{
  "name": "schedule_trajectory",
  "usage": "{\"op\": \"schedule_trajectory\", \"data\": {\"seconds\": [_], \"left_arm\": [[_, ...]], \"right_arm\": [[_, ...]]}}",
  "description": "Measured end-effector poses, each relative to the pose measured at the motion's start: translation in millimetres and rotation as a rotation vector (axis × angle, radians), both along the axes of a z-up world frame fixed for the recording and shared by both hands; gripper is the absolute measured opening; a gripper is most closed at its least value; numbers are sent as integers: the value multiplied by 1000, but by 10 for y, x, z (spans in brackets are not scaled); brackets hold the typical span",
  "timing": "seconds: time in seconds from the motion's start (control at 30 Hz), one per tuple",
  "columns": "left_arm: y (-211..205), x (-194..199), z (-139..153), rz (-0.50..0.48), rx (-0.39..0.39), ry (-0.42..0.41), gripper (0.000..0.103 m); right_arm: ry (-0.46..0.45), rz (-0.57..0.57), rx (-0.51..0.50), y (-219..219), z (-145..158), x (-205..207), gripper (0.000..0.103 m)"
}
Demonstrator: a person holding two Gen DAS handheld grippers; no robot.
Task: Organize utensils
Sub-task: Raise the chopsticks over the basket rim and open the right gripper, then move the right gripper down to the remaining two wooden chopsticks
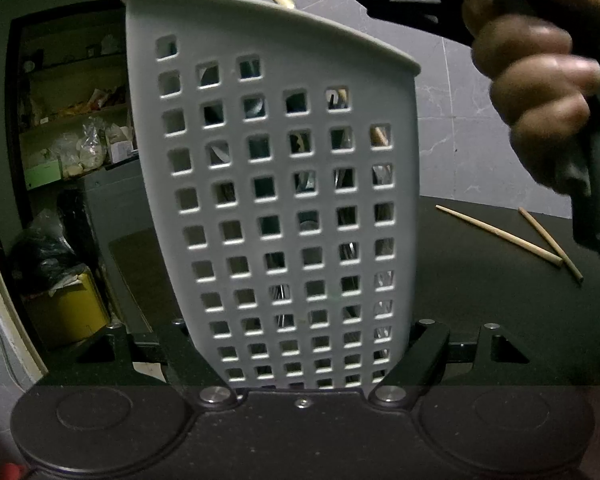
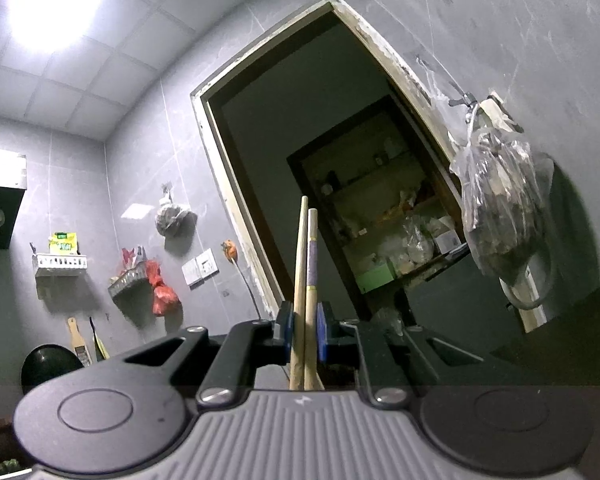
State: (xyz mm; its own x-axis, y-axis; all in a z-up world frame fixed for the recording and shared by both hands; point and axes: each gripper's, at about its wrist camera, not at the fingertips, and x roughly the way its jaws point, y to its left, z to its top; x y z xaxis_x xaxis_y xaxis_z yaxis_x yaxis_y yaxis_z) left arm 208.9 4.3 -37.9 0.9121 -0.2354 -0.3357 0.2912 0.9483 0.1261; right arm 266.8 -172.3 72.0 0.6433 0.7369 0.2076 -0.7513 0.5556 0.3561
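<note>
So rn my left gripper [image 1: 300,360] has its fingers clamped on the lower sides of the white utensil basket [image 1: 276,184], one finger each side, basket standing upright between them w/ its holed wall right in front of the cam. Thru the holes I can see cutlery already inside, can't tell exactly what. A wooden stick pokes out above the rim.

Right gripper [image 2: 302,334] has its fingers pinching a pair of chopsticks [image 2: 306,280], blue pads pressed on both sticks side by side. Long axis runs straight out past the fingertips, angled a bit upward, thick ends back toward the palm side as far as I can tell. In the left cam, the person's hand [image 1: 540,92] on the right gripper sits up and to the right of the basket.

Two more chopsticks [image 1: 512,240] lie crossed on the dark tabletop [image 1: 480,312], to the right of the left fingers, well apart from the basket.

Imo the trick for this step: keep the basket steady, tip the pair near vertical above the rim before letting go, and aim for a free spot so they don't snag on the stuff inside.
</note>
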Motion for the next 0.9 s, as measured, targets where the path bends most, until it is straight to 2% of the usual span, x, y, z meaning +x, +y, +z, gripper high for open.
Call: {"op": "schedule_trajectory", "data": {"seconds": [0.3,0.67,0.7,0.8,0.9], "left_arm": [[-2,3,1,0,-1,1,78],[-1,1,5,0,0,1,78],[1,5,4,-1,0,1,78],[2,4,0,0,1,1,78],[2,5,1,0,2,1,79]], "right_arm": [[-9,-6,-64,-18,-87,-130,15],[-88,-21,-246,25,-180,-473,16],[-91,-19,-262,25,-189,-506,18],[-92,-16,-290,-4,-209,-593,44],[-92,-17,-298,-60,-219,-676,60]]}}
